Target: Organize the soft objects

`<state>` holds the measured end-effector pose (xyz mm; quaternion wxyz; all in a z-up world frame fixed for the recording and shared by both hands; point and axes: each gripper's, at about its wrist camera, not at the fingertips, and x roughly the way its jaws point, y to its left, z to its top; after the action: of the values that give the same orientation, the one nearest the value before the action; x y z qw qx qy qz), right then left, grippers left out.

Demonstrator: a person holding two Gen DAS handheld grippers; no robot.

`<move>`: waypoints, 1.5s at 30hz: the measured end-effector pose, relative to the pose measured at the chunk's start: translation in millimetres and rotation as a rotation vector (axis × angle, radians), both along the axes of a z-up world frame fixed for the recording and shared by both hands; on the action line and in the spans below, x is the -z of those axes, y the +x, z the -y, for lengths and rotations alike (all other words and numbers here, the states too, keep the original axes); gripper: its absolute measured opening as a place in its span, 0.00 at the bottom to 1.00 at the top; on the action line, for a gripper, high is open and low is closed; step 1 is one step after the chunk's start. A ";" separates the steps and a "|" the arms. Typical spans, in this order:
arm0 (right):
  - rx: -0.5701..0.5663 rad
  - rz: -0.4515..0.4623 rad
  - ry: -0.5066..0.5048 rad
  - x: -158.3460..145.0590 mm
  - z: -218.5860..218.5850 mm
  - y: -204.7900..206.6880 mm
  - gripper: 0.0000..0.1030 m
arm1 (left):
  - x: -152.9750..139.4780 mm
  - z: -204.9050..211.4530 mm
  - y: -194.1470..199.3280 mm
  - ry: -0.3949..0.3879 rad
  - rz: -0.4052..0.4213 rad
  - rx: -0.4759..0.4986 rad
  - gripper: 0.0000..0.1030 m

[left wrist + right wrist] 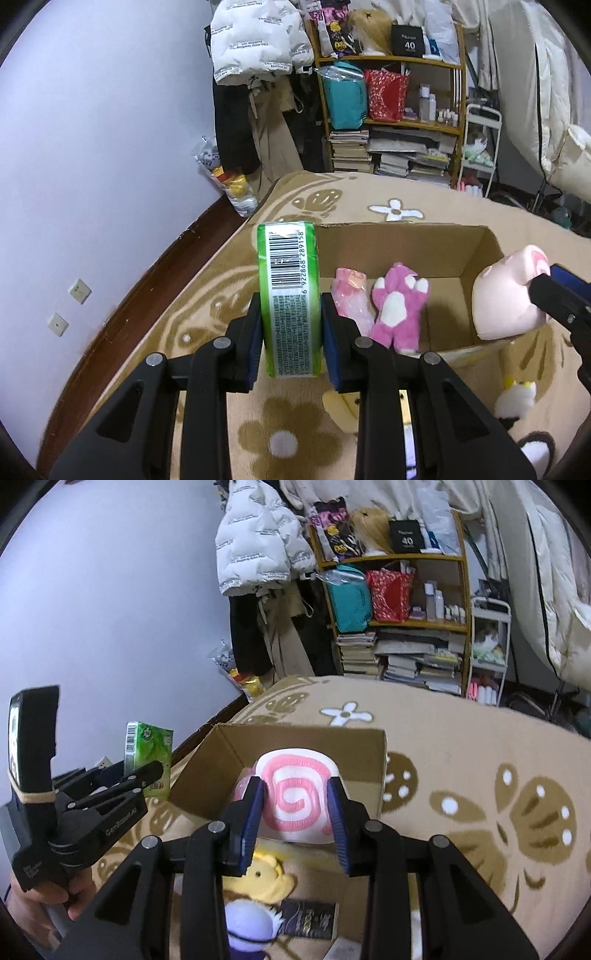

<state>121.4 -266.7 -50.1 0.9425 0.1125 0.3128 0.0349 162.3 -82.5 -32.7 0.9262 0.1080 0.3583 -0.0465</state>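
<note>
My left gripper [291, 332] is shut on a green tissue pack [290, 295], held upright in the air at the left end of an open cardboard box [476, 258]. The pack also shows in the right wrist view [147, 751]. My right gripper [295, 812] is shut on a pink-and-white swirl cushion [295, 797], held over the box [295, 738] near its front edge. In the left wrist view the cushion [506, 295] hangs at the box's right end. Inside the box lie a pink plush toy [397, 306] and a pink wrapped packet [351, 299].
The box stands on a tan flowered blanket [480, 775]. A yellow plush [266, 880], a white-and-purple plush [251, 926] and a dark packet [308, 917] lie in front of it. A white plush [515, 400] lies at right. Shelves [391, 110] and hung coats stand behind.
</note>
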 end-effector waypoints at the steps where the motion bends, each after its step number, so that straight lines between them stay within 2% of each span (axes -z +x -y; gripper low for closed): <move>1: -0.004 0.008 -0.007 0.5 -0.4 2.5 0.36 | 0.3 2.0 3.7 0.008 0.000 0.001 0.26; 4: -0.019 0.022 -0.034 4.9 -2.2 8.8 0.37 | 4.1 8.4 17.7 -0.009 -0.046 0.011 0.26; 7: -0.024 0.014 -0.056 12.5 -1.7 15.7 0.38 | 10.0 20.2 25.9 0.012 -0.058 0.033 0.26; 10: -0.025 -0.011 -0.040 23.4 2.9 21.6 0.39 | 17.3 27.8 35.7 -0.005 -0.087 0.055 0.26; 15: -0.027 -0.039 -0.036 37.6 9.4 26.7 0.40 | 27.8 38.3 47.5 0.009 -0.104 0.077 0.28; 20: -0.018 -0.044 -0.030 43.1 15.0 31.3 0.40 | 37.5 39.2 57.0 0.002 -0.145 0.081 0.30; 22: -0.021 -0.053 -0.013 44.2 17.2 33.1 0.40 | 42.8 39.4 58.3 0.002 -0.169 0.084 0.42; 23: -0.021 -0.057 -0.006 44.8 18.3 33.2 0.40 | 44.3 39.2 58.9 0.005 -0.170 0.082 0.57; 24: -0.020 -0.060 -0.005 45.2 19.1 32.5 0.41 | 44.9 38.8 58.5 0.011 -0.165 0.080 0.62; 27: -0.015 -0.055 0.001 43.7 21.9 30.0 0.53 | 39.6 38.9 53.0 0.029 -0.118 0.074 0.63; 28: -0.013 -0.047 0.009 41.9 22.9 29.2 0.53 | 37.7 38.9 52.1 0.032 -0.113 0.074 0.63; 29: -0.012 -0.048 0.013 41.6 23.7 29.6 0.53 | 35.3 38.7 51.2 0.029 -0.115 0.078 0.65; 31: -0.003 -0.049 0.026 38.2 23.8 29.5 0.56 | 30.9 37.0 48.7 0.018 -0.126 0.088 0.74; 33: 0.005 -0.041 0.030 34.7 24.6 26.7 0.77 | 24.9 33.5 43.4 0.012 -0.122 0.085 0.84; 35: 0.006 -0.041 0.007 31.8 22.3 23.4 0.86 | 17.9 29.1 37.0 0.019 -0.098 0.065 0.87; 38: 0.020 -0.051 -0.032 27.9 19.9 18.0 0.89 | 10.3 21.8 29.1 0.028 -0.086 0.042 0.94; 42: 0.027 -0.066 0.011 26.2 22.8 6.0 1.00 | 4.9 11.6 18.2 0.015 -0.101 0.039 0.94; 45: 0.036 -0.071 0.006 23.4 23.3 -5.2 1.00 | 2.4 6.6 8.4 0.023 -0.104 0.026 0.95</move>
<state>116.3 -290.0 -73.5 0.9309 0.1219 0.3441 0.0149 170.7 -89.1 -35.1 0.9044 0.1209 0.4049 -0.0598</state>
